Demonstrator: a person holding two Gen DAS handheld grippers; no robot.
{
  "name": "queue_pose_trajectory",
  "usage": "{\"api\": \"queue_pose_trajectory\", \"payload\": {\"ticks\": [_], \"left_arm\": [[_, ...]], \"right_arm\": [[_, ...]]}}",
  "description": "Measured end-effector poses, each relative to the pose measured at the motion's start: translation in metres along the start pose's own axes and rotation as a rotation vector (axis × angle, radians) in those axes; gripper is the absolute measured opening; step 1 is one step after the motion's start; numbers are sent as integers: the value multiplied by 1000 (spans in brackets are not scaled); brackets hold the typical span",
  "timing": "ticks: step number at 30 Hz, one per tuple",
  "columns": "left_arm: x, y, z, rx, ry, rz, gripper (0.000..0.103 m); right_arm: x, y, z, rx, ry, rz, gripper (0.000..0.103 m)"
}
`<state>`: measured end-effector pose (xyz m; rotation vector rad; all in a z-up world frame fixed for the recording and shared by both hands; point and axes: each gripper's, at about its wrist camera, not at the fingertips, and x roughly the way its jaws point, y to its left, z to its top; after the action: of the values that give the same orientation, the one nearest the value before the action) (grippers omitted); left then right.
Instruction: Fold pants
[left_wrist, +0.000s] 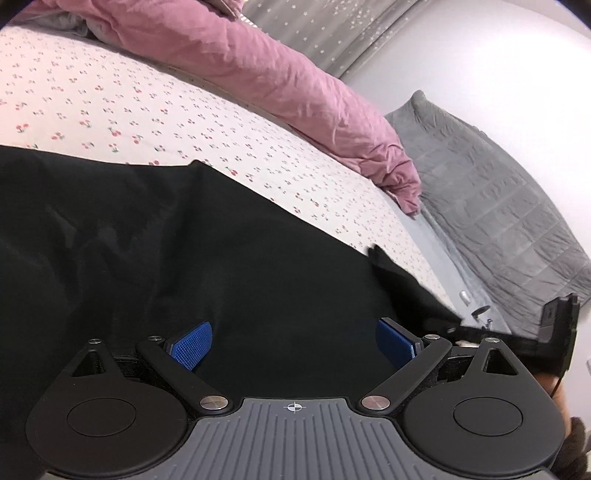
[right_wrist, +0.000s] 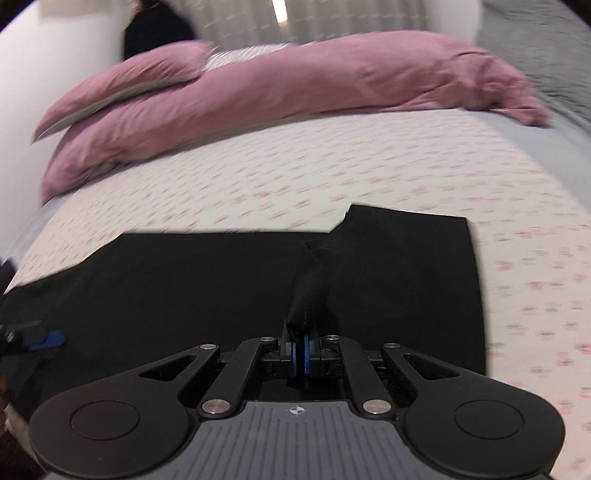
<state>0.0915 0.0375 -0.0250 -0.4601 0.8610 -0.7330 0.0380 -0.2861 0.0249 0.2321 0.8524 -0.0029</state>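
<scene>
Black pants (left_wrist: 184, 258) lie spread on a bed sheet with a cherry print (left_wrist: 129, 110). My left gripper (left_wrist: 293, 345) is open over the black cloth, its blue pads (left_wrist: 192, 347) wide apart with nothing between them. In the right wrist view the pants (right_wrist: 221, 288) lie flat. My right gripper (right_wrist: 300, 354) is shut on a bunched, raised fold of the pants (right_wrist: 310, 291) near their middle. The right gripper also shows in the left wrist view (left_wrist: 554, 328) at the right edge. The left gripper's blue pad shows in the right wrist view (right_wrist: 48, 339) at the left edge.
A pink duvet (left_wrist: 277, 74) lies along the far side of the bed, also in the right wrist view (right_wrist: 277, 85). A grey quilted blanket (left_wrist: 491, 206) lies to the right, beyond the bed's edge. Grey curtains (left_wrist: 325, 29) and a white wall stand behind.
</scene>
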Motion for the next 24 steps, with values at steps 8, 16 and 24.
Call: {"api": "queue_pose_trajectory", "payload": {"ticks": [8,16,24], "left_arm": [[19,-3,0,-46,25,-98,81],[77,-16,6,-141,160,-181,45],[116,-3,7,-360,119,-235,46]], "right_arm": [[23,26,-22,-32,39,102,6],[3,34,-25,-91,38,185,6],[-5,34,-30,-107,66,308,7]]}}
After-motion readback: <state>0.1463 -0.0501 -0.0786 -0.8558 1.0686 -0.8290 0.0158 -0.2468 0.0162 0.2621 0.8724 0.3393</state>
